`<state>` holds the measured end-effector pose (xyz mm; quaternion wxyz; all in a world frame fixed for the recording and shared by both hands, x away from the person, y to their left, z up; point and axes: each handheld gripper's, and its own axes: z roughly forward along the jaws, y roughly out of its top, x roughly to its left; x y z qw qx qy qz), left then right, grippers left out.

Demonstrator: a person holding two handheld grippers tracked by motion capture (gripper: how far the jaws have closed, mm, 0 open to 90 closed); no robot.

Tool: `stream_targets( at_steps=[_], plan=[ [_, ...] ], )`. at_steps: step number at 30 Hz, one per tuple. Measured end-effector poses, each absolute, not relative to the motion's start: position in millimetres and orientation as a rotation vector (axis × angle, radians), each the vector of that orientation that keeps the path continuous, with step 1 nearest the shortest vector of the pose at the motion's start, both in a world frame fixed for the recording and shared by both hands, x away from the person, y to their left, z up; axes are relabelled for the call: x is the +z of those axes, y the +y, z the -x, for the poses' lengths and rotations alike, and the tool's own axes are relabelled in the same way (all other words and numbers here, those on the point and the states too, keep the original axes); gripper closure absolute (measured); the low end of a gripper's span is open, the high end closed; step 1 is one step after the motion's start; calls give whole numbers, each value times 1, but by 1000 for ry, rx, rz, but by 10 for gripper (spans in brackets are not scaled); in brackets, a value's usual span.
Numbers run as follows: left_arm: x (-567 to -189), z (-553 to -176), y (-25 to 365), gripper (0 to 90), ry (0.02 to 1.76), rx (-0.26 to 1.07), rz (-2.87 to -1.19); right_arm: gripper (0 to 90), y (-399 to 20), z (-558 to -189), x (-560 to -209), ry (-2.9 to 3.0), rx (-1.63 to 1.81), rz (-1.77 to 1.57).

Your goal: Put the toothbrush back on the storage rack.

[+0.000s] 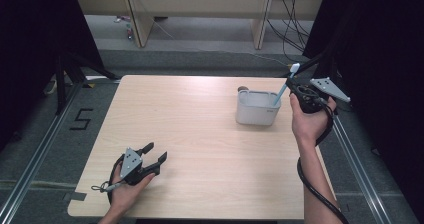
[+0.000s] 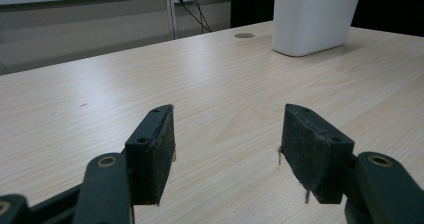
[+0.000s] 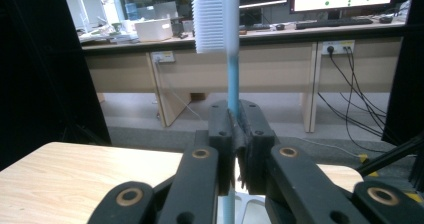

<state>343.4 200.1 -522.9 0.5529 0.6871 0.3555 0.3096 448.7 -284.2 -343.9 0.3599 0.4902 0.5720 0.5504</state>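
Note:
A blue toothbrush (image 1: 285, 85) with white bristles stands tilted, its lower end inside a white rectangular holder (image 1: 257, 107) at the table's right. My right gripper (image 1: 295, 90) is shut on the handle, just right of the holder. In the right gripper view the toothbrush (image 3: 231, 49) rises upright between the closed pads, bristle head at the top. Near the front left of the table, my left gripper (image 1: 155, 152) rests in a hand, open with nothing between its fingers. In the left gripper view the open left gripper (image 2: 227, 149) points across bare wood toward the holder (image 2: 312, 16).
The light wooden table (image 1: 200, 149) has a small round hole (image 2: 244, 35) near the holder. Black curtains hang at both sides, with desks and cables on the floor beyond the far edge. A cable trails from the right gripper along the forearm.

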Motion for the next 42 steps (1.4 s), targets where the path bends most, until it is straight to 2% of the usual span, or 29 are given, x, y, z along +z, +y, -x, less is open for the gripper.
stream_targets(
  at_steps=[42],
  plan=[
    [-523,-344,201,377,845,727,-1618,859,-288,-482,-370,1473,1341,-1318]
  ],
)
